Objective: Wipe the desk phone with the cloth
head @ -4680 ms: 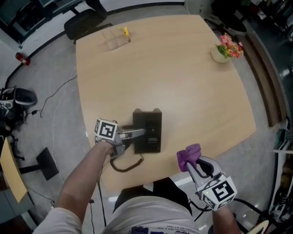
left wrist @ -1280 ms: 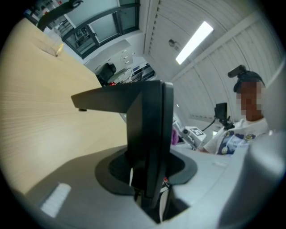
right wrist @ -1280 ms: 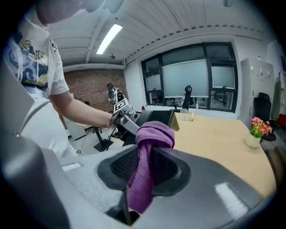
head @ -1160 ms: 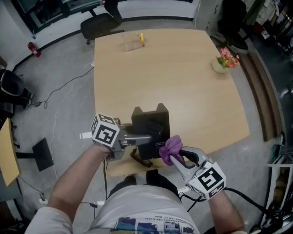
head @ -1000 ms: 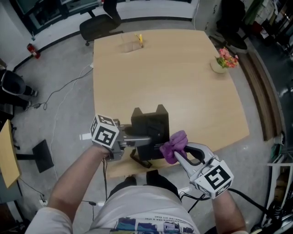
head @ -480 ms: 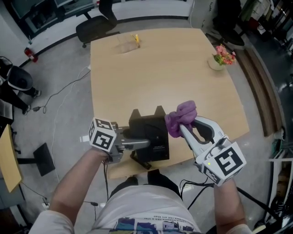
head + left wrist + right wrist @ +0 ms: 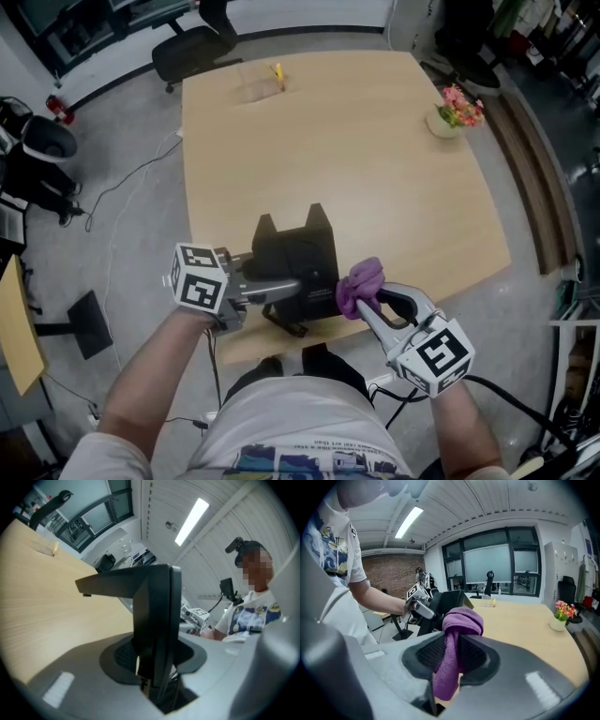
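Observation:
The black desk phone [image 7: 292,261] is near the table's front edge, tipped up, with my left gripper [image 7: 281,287] shut on its near left side. In the left gripper view the phone [image 7: 157,616] stands edge-on between the jaws of the left gripper [image 7: 154,667]. A purple cloth [image 7: 360,283] is bunched in my right gripper [image 7: 364,298], which is shut on it. The cloth touches the phone's near right corner. In the right gripper view the cloth [image 7: 454,634] hangs between the jaws of the right gripper [image 7: 450,660], with the phone [image 7: 449,602] and left gripper [image 7: 417,605] just beyond.
The wooden table [image 7: 375,159] stretches away beyond the phone. A small flower pot [image 7: 457,108] stands at its far right, a clear box [image 7: 261,81] at its far left. The phone's cord [image 7: 286,327] hangs at the near edge. An office chair [image 7: 192,42] stands behind the table.
The right gripper with the cloth has come down from the phone's far right corner to its near right corner. The left gripper still grips the phone, which has shifted slightly.

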Action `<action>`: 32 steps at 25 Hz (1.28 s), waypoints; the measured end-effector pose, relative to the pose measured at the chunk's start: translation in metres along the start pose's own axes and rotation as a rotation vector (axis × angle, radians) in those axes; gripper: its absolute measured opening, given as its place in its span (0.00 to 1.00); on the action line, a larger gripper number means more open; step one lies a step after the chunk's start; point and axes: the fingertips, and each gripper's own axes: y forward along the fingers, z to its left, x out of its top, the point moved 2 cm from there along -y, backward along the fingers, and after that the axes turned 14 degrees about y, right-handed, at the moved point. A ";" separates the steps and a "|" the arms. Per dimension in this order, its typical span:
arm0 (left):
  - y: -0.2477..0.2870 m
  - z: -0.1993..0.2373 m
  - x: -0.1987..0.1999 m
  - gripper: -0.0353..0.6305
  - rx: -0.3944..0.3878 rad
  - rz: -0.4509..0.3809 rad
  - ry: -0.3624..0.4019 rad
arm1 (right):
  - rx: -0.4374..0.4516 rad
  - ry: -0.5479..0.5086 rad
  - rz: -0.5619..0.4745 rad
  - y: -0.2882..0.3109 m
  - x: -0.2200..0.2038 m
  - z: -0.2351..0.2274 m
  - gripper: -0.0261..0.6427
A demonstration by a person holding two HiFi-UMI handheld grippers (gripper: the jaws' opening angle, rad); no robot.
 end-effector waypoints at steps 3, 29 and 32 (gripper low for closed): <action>0.000 -0.001 0.002 0.32 0.026 0.008 0.040 | -0.004 0.028 0.053 -0.001 -0.024 -0.002 0.18; 0.021 -0.043 -0.013 0.32 -0.141 0.139 0.146 | 0.386 -0.339 -0.161 -0.002 0.161 0.068 0.18; 0.023 -0.051 -0.015 0.32 -0.163 0.159 0.155 | 0.481 -0.354 -0.106 0.016 0.154 0.079 0.18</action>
